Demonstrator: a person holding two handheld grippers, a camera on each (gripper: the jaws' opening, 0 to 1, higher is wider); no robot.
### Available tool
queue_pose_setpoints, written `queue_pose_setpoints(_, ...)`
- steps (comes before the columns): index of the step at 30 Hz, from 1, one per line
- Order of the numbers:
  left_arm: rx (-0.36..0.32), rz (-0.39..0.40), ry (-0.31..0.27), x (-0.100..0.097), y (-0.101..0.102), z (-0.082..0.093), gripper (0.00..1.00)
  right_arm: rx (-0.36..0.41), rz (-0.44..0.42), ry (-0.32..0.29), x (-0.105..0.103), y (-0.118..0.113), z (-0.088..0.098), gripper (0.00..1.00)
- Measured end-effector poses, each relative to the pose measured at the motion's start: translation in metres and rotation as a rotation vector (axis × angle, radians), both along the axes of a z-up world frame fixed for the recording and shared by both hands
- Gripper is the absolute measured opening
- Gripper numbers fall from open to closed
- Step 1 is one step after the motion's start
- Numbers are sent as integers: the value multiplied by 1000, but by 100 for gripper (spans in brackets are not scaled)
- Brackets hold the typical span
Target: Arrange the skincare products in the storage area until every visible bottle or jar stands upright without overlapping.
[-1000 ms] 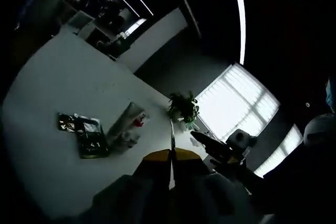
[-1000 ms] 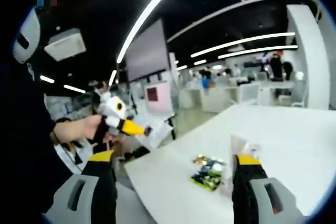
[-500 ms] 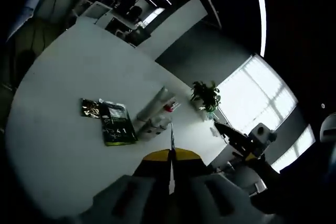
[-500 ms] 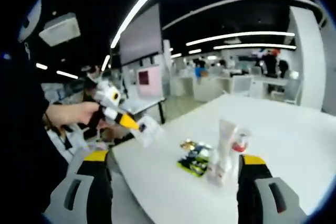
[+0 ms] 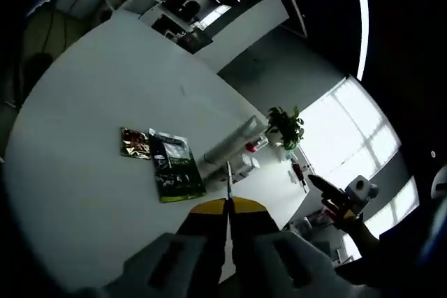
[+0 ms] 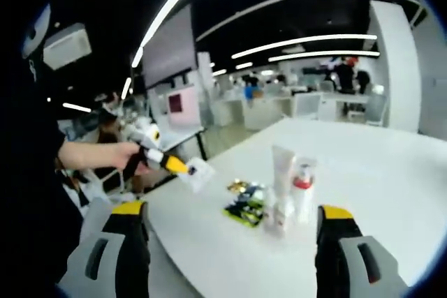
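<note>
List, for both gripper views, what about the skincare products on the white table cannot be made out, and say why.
- Labels on the tall tube and the red-capped bottle: too small and blurred in the right gripper view.
- Count of small bottles: in the left gripper view the cluster blurs together, partly behind the left gripper.
- Green packet print: unreadable, too small.
- Table: cut off by the view's edge.

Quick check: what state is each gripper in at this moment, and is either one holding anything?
Left gripper: shut, jaws pressed together, nothing between them.
Right gripper: open, jaws wide apart, holding nothing.
</note>
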State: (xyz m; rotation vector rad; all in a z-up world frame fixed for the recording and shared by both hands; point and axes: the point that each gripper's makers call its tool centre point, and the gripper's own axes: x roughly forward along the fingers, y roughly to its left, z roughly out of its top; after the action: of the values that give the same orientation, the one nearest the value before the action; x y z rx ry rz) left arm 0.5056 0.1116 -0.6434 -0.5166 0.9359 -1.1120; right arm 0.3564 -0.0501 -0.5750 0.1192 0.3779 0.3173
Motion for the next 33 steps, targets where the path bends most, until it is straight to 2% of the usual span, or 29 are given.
queue_pose_setpoints(3, 12, 16, 31, 9, 1, -13, 0, 2, -4, 9, 3, -2, -4, 99)
queue_pose_setpoints(8, 93, 21, 56, 21, 5, -45, 0, 39, -29, 5, 10, -9, -6, 99)
queue_pose_setpoints(11, 89, 39, 87, 30, 4, -56, 0, 40, -37, 21, 12, -12, -11, 99)
queue_pose_setpoints(16, 102, 49, 106, 42, -1, -73, 0, 66, -54, 40, 15, -17, -18, 99)
queue_pose_setpoints(23, 108, 66, 124, 52, -8, -86, 0, 69, -61, 59, 19, -21, -24, 98)
queue_pose_setpoints(33, 145, 65, 154, 60, -6, -109, 0, 66, -74, 74, 22, -25, -31, 97)
